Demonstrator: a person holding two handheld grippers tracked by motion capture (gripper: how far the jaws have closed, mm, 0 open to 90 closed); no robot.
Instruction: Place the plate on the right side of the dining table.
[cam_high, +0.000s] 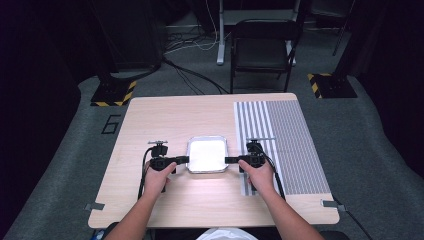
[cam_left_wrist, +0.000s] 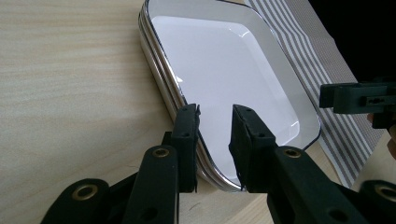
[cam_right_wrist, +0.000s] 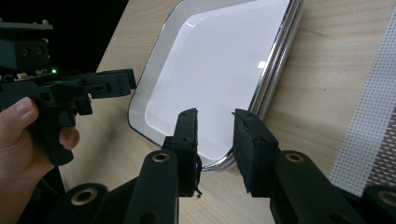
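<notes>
A shallow white tray (cam_high: 207, 154) with a shiny metal rim lies at the middle of the wooden table (cam_high: 170, 117). In the left gripper view the tray (cam_left_wrist: 224, 60) seems to rest on others stacked under it. My left gripper (cam_high: 185, 160) points in from the tray's left side. Its jaws stand apart over the near rim, so the left gripper (cam_left_wrist: 215, 112) is open. My right gripper (cam_high: 229, 160) points in from the tray's right side. The right gripper (cam_right_wrist: 215, 116) is open too, just above the rim of the tray (cam_right_wrist: 215, 60). Nothing is held.
A grey striped mat (cam_high: 290, 140) covers the table's right part, just right of my right hand. A black folding chair (cam_high: 262, 45) and cables stand on the floor beyond the far edge. Bare wood lies in front of and behind the tray.
</notes>
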